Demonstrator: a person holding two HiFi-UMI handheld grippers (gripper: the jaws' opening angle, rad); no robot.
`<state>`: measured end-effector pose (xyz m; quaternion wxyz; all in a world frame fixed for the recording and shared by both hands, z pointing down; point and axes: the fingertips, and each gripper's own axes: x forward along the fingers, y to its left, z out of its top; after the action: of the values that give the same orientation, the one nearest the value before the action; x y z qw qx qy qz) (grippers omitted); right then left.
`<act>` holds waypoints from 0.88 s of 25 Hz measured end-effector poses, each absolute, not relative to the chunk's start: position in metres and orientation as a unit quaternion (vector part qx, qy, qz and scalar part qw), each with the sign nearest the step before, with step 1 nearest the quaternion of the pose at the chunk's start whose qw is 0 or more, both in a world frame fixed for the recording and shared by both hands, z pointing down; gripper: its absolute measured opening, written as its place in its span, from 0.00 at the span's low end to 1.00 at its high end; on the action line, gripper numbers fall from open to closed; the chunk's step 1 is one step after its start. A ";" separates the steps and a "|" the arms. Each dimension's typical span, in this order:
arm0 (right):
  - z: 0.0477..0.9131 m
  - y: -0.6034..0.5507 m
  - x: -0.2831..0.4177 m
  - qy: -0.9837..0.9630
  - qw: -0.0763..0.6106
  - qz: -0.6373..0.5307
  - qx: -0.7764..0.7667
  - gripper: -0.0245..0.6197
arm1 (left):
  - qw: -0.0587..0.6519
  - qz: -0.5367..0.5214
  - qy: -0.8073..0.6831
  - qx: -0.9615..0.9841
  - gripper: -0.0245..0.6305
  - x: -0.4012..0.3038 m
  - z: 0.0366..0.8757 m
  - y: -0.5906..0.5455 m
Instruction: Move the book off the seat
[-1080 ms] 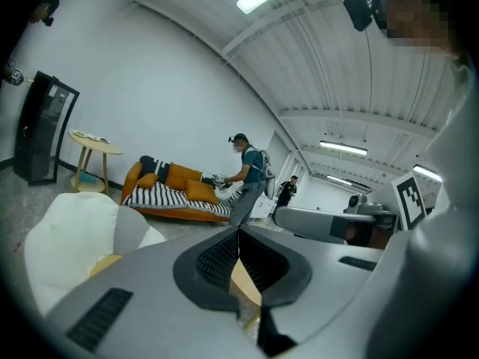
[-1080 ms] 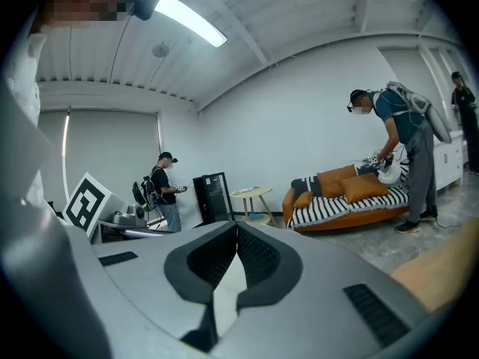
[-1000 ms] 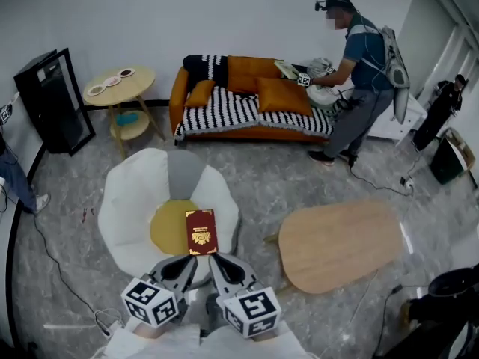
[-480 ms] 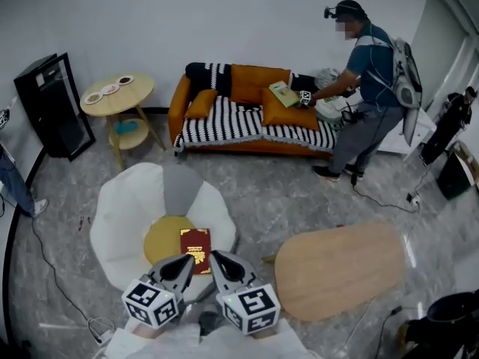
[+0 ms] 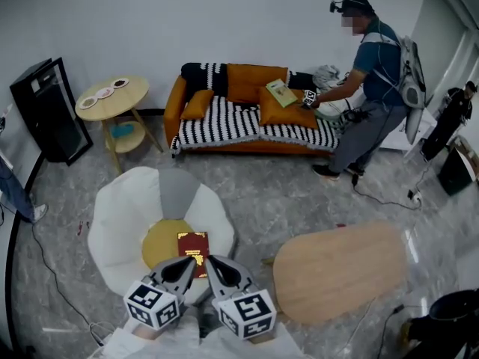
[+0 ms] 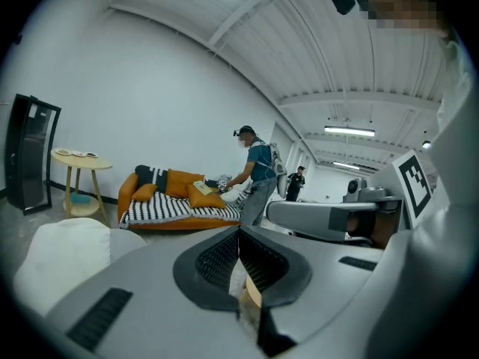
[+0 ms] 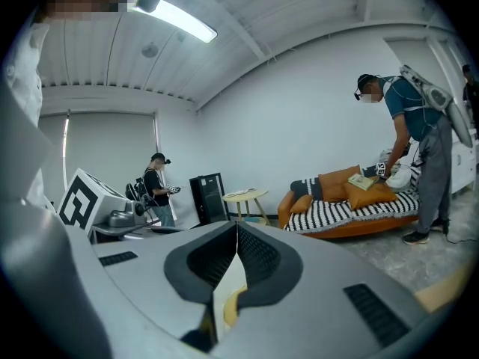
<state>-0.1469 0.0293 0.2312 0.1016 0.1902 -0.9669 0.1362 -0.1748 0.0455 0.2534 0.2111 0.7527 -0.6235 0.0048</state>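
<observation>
My left gripper is closed on nothing: its black, mesh-textured pads meet at the tips. My right gripper is the same, pressed together and empty. From the head view both grey, wedge-shaped noses sit side by side, their tips at the near edge of the book — a flat, dark red rectangle with a gold emblem; I cannot tell whether they touch it. It lies on the round yellow cushion of the seat, a soft white chair with petal-like lobes. To the right stands an oval table of pale wood on a glossy, grey marbled floor.
</observation>
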 end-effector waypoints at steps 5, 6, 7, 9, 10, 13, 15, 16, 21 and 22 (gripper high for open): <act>0.232 0.031 -0.144 -0.965 0.092 0.146 0.195 0.06 | 0.213 0.001 -0.620 0.755 0.05 -0.175 0.252 0.045; 0.231 0.032 -0.144 -0.965 0.090 0.149 0.196 0.06 | 0.216 0.000 -0.618 0.755 0.05 -0.176 0.253 0.045; 0.232 0.032 -0.144 -0.964 0.089 0.152 0.199 0.06 | 0.219 0.002 -0.617 0.756 0.05 -0.176 0.254 0.045; 0.234 0.031 -0.146 -0.963 0.088 0.154 0.203 0.06 | 0.219 0.006 -0.614 0.758 0.05 -0.178 0.254 0.046; 0.236 0.031 -0.147 -0.963 0.087 0.154 0.204 0.06 | 0.218 0.006 -0.613 0.760 0.05 -0.179 0.254 0.047; 0.236 0.029 -0.152 -0.959 0.086 0.160 0.217 0.06 | 0.216 0.002 -0.615 0.759 0.05 -0.188 0.252 0.050; 0.235 0.028 -0.155 -0.956 0.086 0.166 0.225 0.06 | 0.217 -0.004 -0.614 0.758 0.05 -0.195 0.250 0.052; 0.235 0.027 -0.158 -0.955 0.086 0.168 0.228 0.06 | 0.218 -0.005 -0.612 0.760 0.05 -0.199 0.249 0.052; 0.235 0.023 -0.172 -0.953 0.082 0.173 0.235 0.06 | 0.212 -0.017 -0.618 0.757 0.05 -0.223 0.245 0.051; 0.236 0.023 -0.175 -0.953 0.081 0.172 0.234 0.06 | 0.212 -0.021 -0.621 0.754 0.05 -0.227 0.244 0.050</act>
<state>-0.1750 0.0231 0.2363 0.0811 0.2338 -0.9535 0.1722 -0.2269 0.0500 0.2442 0.2121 0.7543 -0.6209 -0.0209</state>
